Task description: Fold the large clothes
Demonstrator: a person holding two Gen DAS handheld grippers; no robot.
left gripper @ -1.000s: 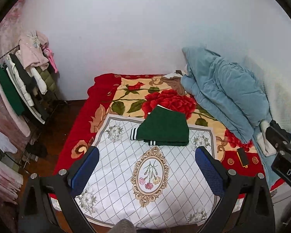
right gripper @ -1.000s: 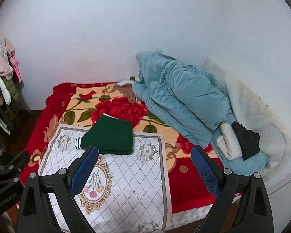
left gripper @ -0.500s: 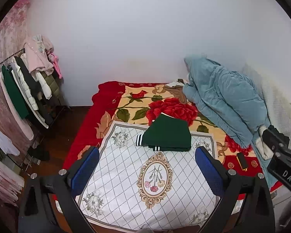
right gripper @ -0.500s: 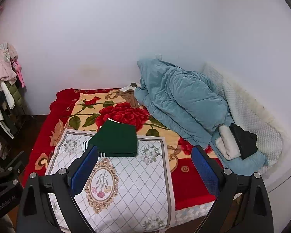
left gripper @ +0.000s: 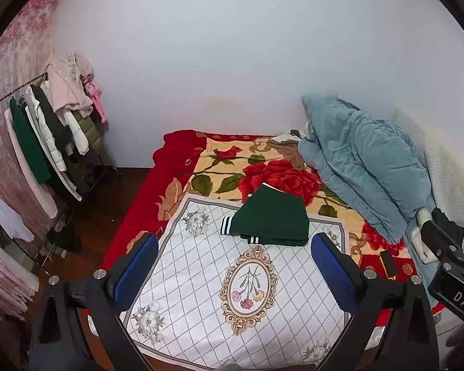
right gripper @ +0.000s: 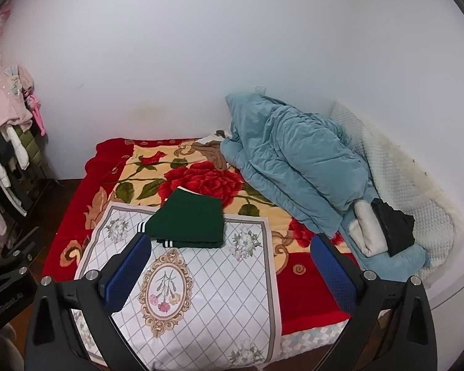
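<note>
A dark green garment [left gripper: 272,221] with white-striped cuffs lies folded into a compact rectangle on the bed, at the far edge of a white diamond-pattern cloth [left gripper: 201,293]. It also shows in the right wrist view [right gripper: 188,224]. My left gripper [left gripper: 232,275] is open and empty, held well back from the garment above the bed's near end. My right gripper [right gripper: 229,270] is open and empty too, also held back. The right gripper's body [left gripper: 451,262] shows at the right edge of the left wrist view.
A red floral blanket [left gripper: 232,167] covers the bed. A bunched blue quilt [right gripper: 294,160] lies at the right by the wall, with white and black clothes [right gripper: 383,228] on its near end. A loaded clothes rack [left gripper: 46,142] stands left of the bed.
Both grippers have drawn back and up from the bed, so the folded garment looks smaller and farther. The garment has not moved. Both grippers stay open.
</note>
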